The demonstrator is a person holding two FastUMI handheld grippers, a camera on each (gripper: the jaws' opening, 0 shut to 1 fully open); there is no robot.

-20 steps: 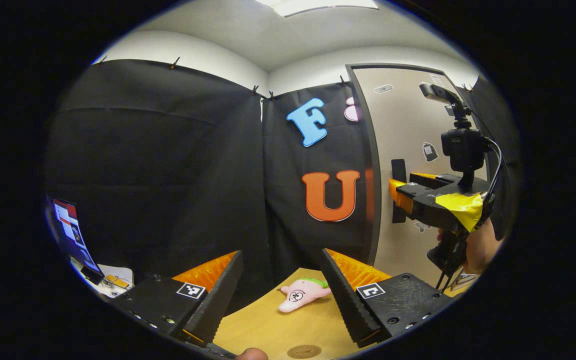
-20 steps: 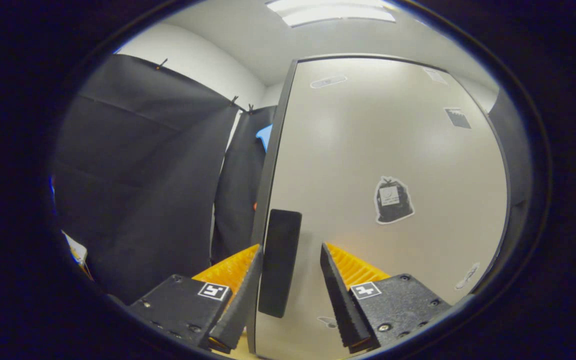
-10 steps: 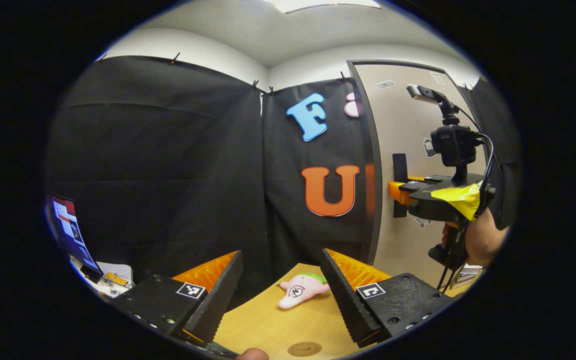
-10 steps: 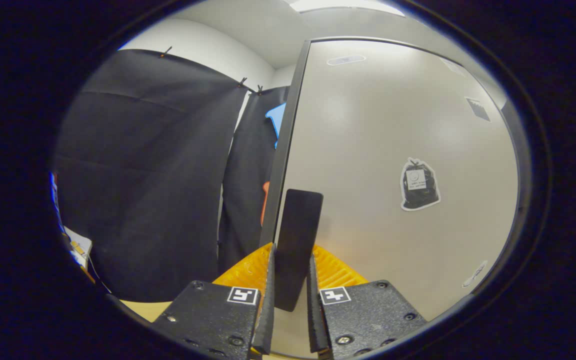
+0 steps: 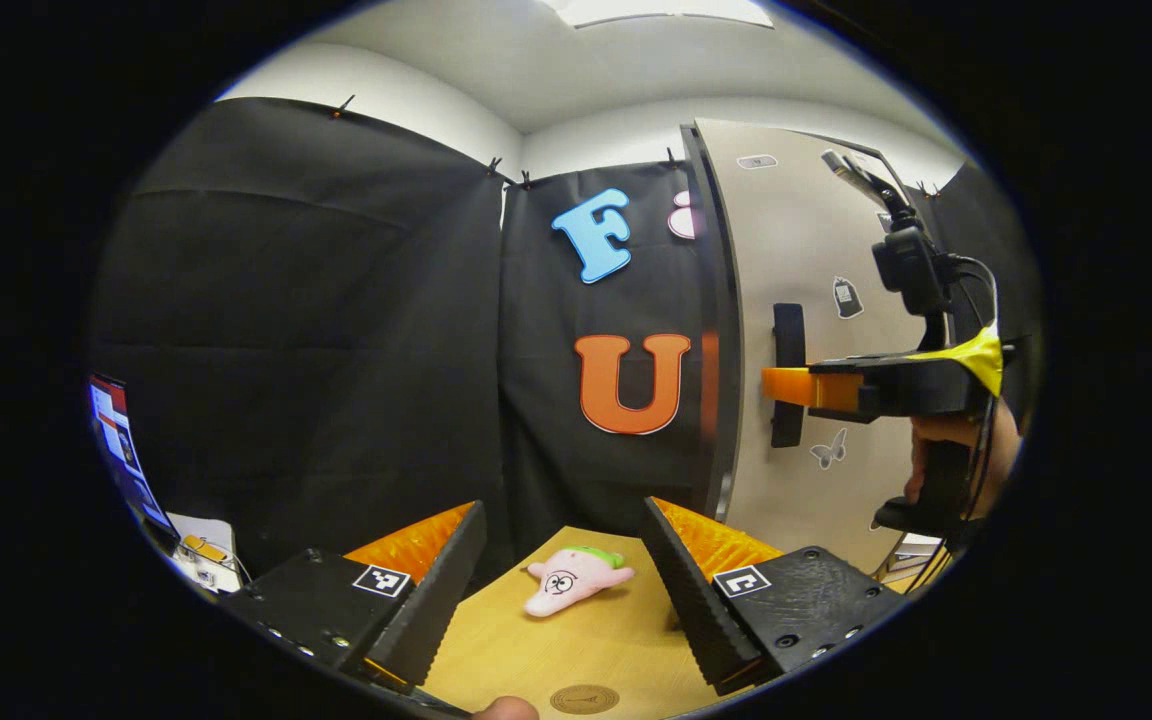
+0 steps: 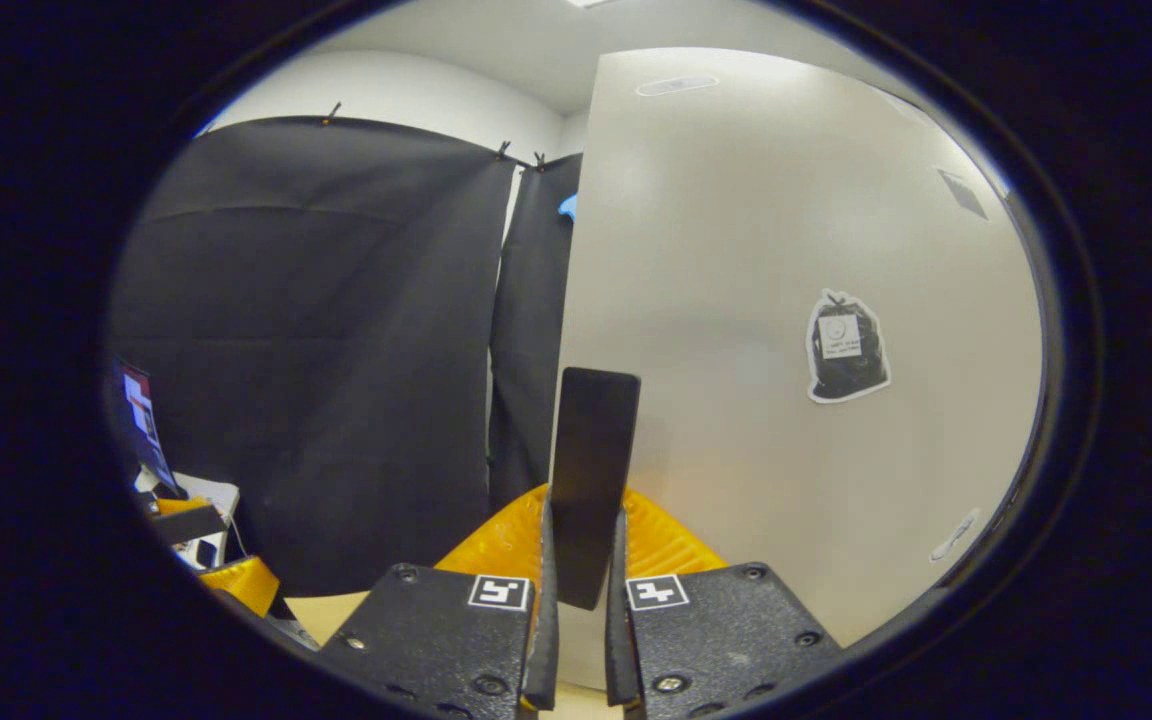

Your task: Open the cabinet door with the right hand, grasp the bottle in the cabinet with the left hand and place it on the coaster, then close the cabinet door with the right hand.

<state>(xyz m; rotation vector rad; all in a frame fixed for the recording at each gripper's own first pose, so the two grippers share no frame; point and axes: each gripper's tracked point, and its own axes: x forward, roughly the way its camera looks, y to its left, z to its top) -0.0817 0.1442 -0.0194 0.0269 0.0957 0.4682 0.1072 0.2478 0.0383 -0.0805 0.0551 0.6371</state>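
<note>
My right gripper [image 6: 581,610] clamps both fingers on the cabinet door's [image 6: 766,250] dark handle [image 6: 591,480]. I should pull along the hinge arc. My left gripper [image 5: 561,590] waits open over the coaster [image 5: 584,698]; the bottle is unseen.

The left gripper [image 5: 561,590] hovers over a wooden table [image 5: 626,650], its fingers spread apart with nothing between them. A pink plush toy [image 5: 571,580] lies beyond them, and a round coaster [image 5: 584,698] sits at the near edge. To the right, a hand [image 5: 956,450] holds the right gripper [image 5: 786,385] at the cabinet door [image 5: 806,250]'s dark handle [image 5: 787,340].
</note>
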